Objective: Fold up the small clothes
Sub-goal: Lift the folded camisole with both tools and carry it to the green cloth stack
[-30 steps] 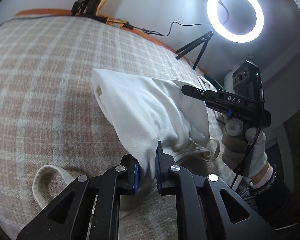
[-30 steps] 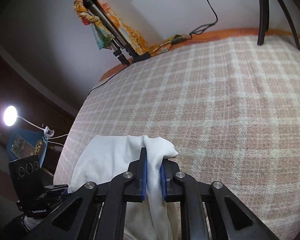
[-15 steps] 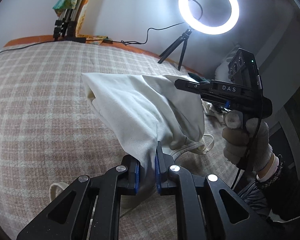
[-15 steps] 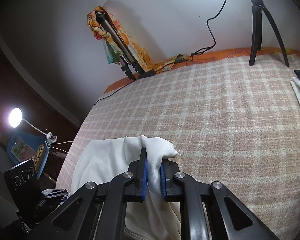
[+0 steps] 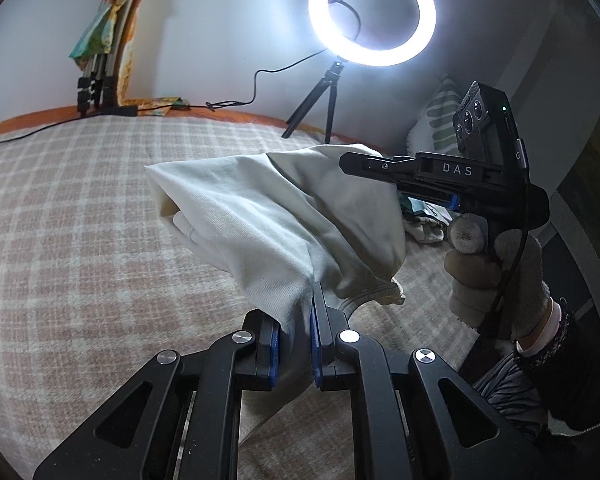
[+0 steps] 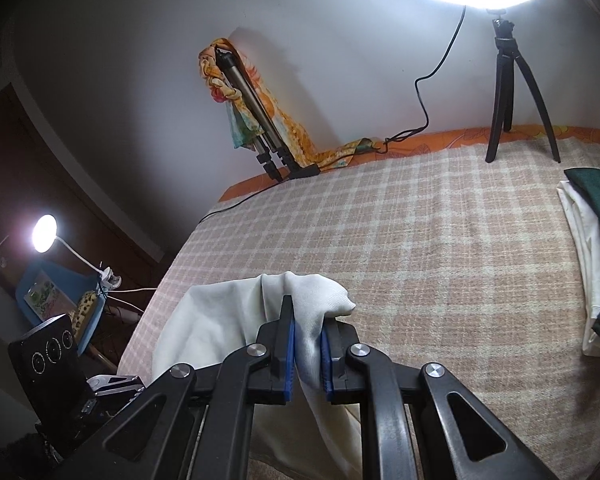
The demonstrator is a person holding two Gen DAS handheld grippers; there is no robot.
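White garment, a soft ribbed knit with a hemmed edge, hangs bunched at the centre of the left wrist view, above the checked blanket. Left gripper pinches its lower part between blue pads. Right gripper pinches another fold at lower centre of its own view; its black body reads "DAS". A glowing round ring light stands on a tripod, upper right.
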